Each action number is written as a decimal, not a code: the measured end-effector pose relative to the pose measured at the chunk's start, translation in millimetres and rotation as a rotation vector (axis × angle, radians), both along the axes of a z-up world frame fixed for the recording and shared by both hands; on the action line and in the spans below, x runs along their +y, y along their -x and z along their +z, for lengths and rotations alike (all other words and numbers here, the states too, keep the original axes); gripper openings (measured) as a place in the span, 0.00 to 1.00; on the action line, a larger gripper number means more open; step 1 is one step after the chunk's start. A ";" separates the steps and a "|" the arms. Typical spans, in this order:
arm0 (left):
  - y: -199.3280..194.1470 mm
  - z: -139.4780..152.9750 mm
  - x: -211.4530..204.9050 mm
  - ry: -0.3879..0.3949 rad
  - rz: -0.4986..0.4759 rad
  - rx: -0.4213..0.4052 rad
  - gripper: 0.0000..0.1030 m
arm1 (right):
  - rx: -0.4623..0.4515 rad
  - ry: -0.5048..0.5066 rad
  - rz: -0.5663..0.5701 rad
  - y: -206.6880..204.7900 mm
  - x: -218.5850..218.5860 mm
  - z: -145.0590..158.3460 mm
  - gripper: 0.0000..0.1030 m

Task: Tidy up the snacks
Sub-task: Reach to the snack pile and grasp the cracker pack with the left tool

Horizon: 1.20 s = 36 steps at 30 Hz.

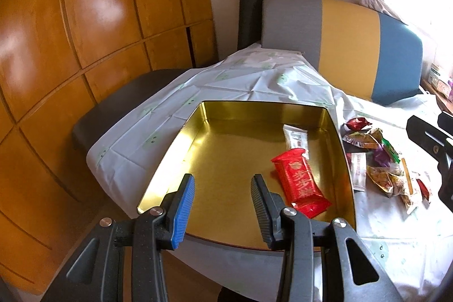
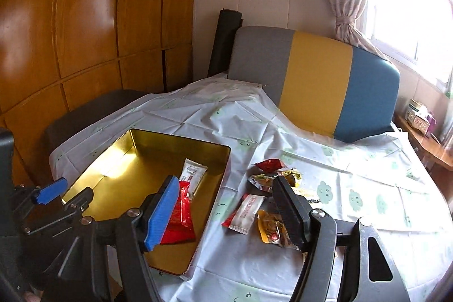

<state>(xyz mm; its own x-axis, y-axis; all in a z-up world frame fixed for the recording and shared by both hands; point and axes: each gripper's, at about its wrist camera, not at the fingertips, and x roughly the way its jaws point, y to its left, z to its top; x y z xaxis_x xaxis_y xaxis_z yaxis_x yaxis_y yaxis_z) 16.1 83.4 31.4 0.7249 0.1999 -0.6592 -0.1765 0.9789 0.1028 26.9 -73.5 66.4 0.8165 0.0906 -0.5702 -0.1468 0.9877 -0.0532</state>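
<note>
white tablecloth (image 2: 283,137); gold tin (image 2: 119,180) holds red packet (image 2: 181,220).

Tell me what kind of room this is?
Likely a home living or dining area: a table under a white cloud-print plastic tablecloth, a grey, yellow and blue striped sofa back, glossy wooden cabinet doors and a tied curtain beside a bright window.
</note>
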 end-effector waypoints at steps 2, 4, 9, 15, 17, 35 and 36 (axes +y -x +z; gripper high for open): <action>-0.3 0.3 -4.1 -0.002 -0.012 0.003 0.40 | 0.010 -0.003 0.005 0.0 -2.3 -0.6 0.72; -0.2 0.3 -7.8 0.000 -0.027 0.009 0.40 | 0.046 -0.033 0.035 -1.8 -5.0 -2.3 0.78; -1.4 -0.1 -21.3 -0.015 -0.068 0.017 0.41 | 0.071 -0.061 0.022 -4.0 -18.7 -9.1 0.78; -7.0 -0.3 -48.4 -0.012 -0.182 0.024 0.40 | 0.109 -0.045 -0.059 -12.8 -60.8 -21.9 0.78; -10.4 0.2 -61.3 -0.011 -0.230 0.027 0.40 | 0.129 -0.027 -0.091 -15.9 -80.3 -28.7 0.78; -70.8 -12.8 -162.1 0.052 -0.548 0.155 0.40 | 0.372 -0.008 -0.274 -58.5 -249.1 -85.5 0.78; -73.6 -14.8 -172.6 0.029 -0.585 0.154 0.40 | 0.381 -0.026 -0.282 -60.4 -254.9 -88.5 0.78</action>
